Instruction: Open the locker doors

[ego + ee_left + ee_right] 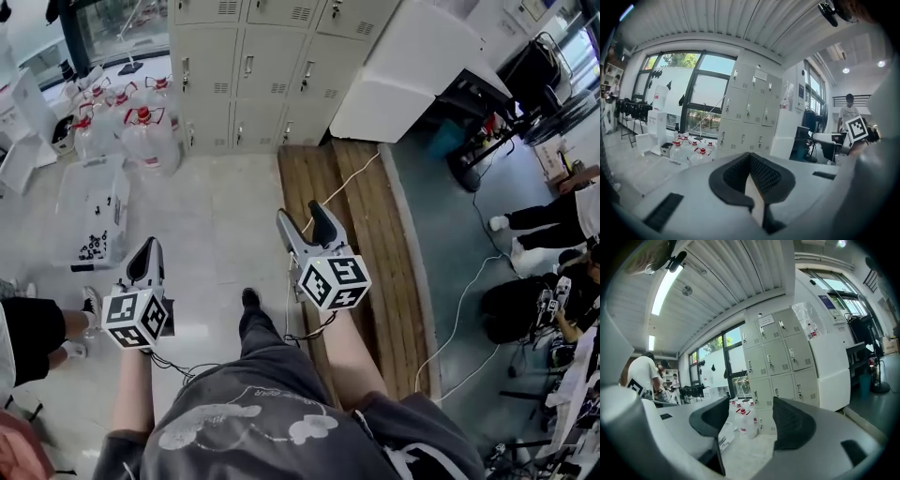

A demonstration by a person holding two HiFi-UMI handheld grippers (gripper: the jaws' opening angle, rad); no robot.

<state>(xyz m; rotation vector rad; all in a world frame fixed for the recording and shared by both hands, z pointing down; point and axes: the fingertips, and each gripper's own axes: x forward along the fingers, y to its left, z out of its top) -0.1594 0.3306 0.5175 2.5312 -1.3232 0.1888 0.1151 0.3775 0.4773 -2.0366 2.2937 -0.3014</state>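
Note:
A bank of pale grey lockers (253, 70) stands against the far wall, every visible door closed, each with a small metal handle. Both grippers are well short of it, over the floor. My left gripper (147, 251) is low at the left with its jaws together and nothing in them; in the left gripper view its black pads meet (750, 157), with the lockers (747, 110) ahead. My right gripper (300, 214) is near the middle, open and empty. In the right gripper view (750, 416) the lockers (780, 357) show beyond the gap.
Several large water jugs with red caps (131, 127) crowd the floor left of the lockers, beside a clear plastic box (92, 211). A low wooden platform (347, 216) with a white cable runs toward the lockers. A white cabinet (412, 66) adjoins them at the right. People sit at the right (553, 220).

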